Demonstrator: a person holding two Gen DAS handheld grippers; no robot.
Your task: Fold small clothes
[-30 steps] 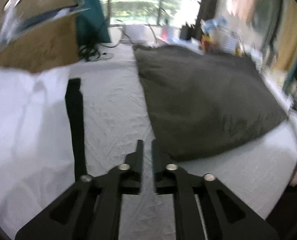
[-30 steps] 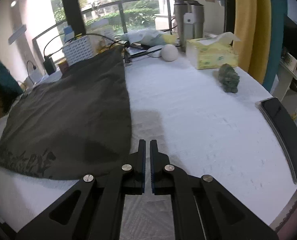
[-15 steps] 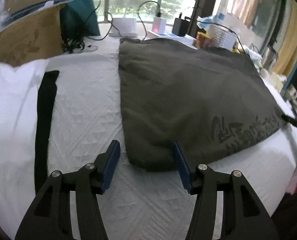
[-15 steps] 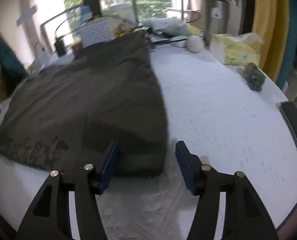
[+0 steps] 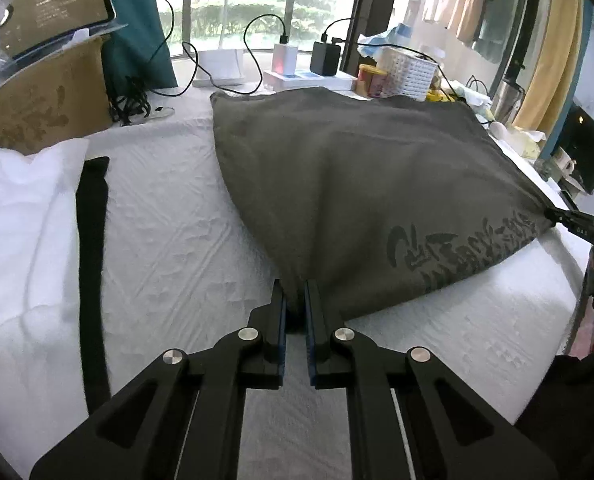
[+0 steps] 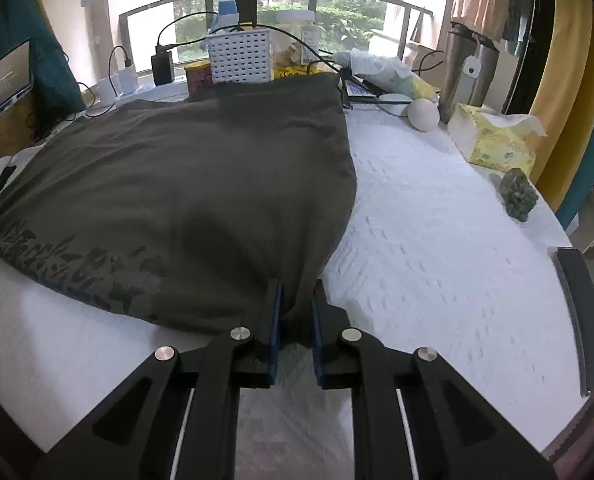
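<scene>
Your left claw (image 5: 295, 304) was clamped on the near left corner of the dark gray shirt (image 5: 357, 184), the cloth bunched between its blue-padded fingers (image 5: 282, 320). Your right claw (image 6: 296, 308) gripped the near right corner of the same shirt (image 6: 177, 184) in the same way. The shirt lay spread flat on the white-covered surface (image 5: 177, 240), its printed lettering along the near edge. To the left of it lay a long black strip (image 5: 93, 248) beside a white cloth (image 5: 21, 220). On the right side sat a tissue box (image 6: 493, 140) and a small green lump (image 6: 519, 194). Farther back stood a white basket (image 6: 241, 56), chargers with cables (image 5: 325, 56) and a cardboard box (image 5: 45, 96) before the window.
</scene>
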